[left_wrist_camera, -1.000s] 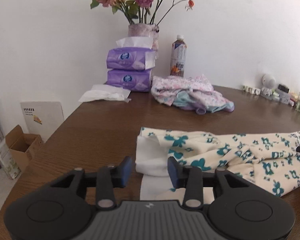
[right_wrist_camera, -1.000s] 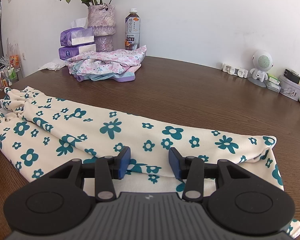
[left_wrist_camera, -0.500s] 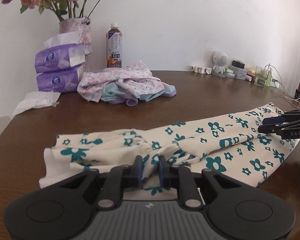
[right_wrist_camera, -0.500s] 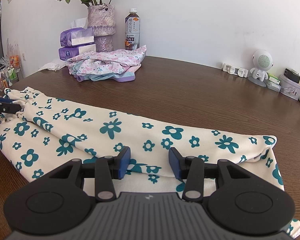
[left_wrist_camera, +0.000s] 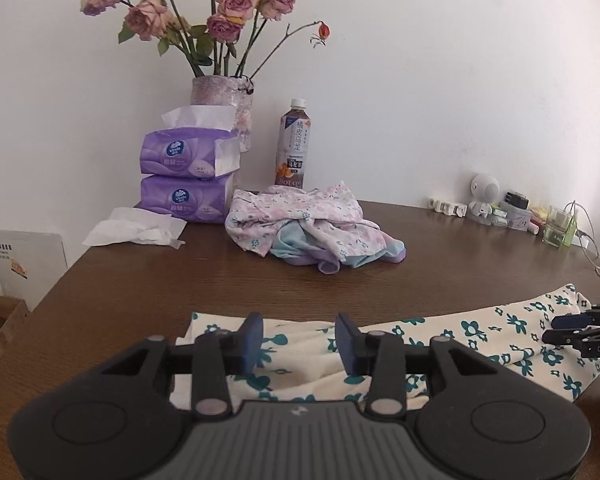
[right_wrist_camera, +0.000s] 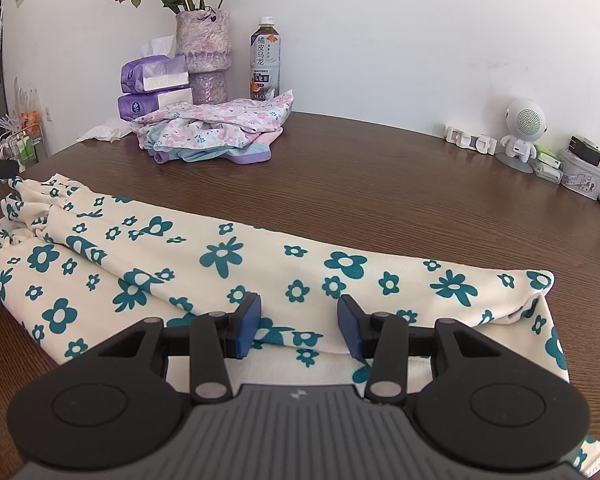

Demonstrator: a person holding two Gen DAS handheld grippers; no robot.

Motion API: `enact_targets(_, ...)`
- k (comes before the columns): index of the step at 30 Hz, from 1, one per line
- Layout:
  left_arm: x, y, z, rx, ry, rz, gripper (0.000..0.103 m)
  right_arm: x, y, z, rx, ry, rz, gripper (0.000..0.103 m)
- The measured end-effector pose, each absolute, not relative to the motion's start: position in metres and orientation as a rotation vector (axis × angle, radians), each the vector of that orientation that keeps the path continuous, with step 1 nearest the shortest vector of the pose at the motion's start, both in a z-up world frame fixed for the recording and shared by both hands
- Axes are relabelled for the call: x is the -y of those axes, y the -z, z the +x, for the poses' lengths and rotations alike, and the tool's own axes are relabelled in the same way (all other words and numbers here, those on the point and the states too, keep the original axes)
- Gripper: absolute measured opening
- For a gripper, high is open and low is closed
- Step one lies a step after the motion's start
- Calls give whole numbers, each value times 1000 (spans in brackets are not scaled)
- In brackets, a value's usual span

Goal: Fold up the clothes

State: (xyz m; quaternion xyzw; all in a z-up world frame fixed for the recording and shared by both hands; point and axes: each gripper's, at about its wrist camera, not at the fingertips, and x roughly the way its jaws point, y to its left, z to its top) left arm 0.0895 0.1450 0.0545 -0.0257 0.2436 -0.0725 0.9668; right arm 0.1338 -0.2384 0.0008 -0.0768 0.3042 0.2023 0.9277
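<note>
A cream garment with teal flowers (right_wrist_camera: pixel 220 256) lies stretched along the front of the brown table (right_wrist_camera: pixel 380 184), folded lengthwise and bunched at its left end. My right gripper (right_wrist_camera: pixel 299 326) stands open low over its right part, with cloth under the blue pads but nothing pinched. My left gripper (left_wrist_camera: pixel 299 340) is open above the garment (left_wrist_camera: pixel 500 332) at its left end, holding nothing. The right gripper (left_wrist_camera: pixel 576 328) shows side-on at the right edge of the left wrist view. A crumpled pile of pink and blue floral clothes (left_wrist_camera: pixel 312 224) sits further back.
Along the back wall stand two purple tissue packs (left_wrist_camera: pixel 188 176), a vase of roses (left_wrist_camera: pixel 220 96) and a drink bottle (left_wrist_camera: pixel 294 144). A loose tissue (left_wrist_camera: pixel 136 232) lies at back left. A small robot figure (right_wrist_camera: pixel 524 128) and small items line the back right. The table's left edge (left_wrist_camera: pixel 52 296) drops toward a cardboard box.
My left gripper, shut on the bunched cloth half a second ago, has opened and swung back toward the garment's left end. The right gripper has stayed still and open.
</note>
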Motion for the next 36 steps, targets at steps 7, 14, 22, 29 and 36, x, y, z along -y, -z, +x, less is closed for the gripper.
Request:
enact_targets(7, -164, -27, 104, -612, 71, -82, 23, 238, -1, 134, -625, -416, -154, 43)
enact_targets(14, -192, -40, 95, -559, 3, -132, 20, 238, -1, 134, -626, -417, -151, 43)
enact_targets(22, -184, -48, 144, -587, 110, -70, 44, 238, -1, 134, -626, -417, -151, 43)
enact_targets(29, -188, -29, 169, -689, 176, -14, 23, 238, -1, 134, -625, -417, -152, 43)
enact_targets(36, -192, -36, 147, -751, 199, 109, 1, 239, -1, 135, -625, -417, -152, 43)
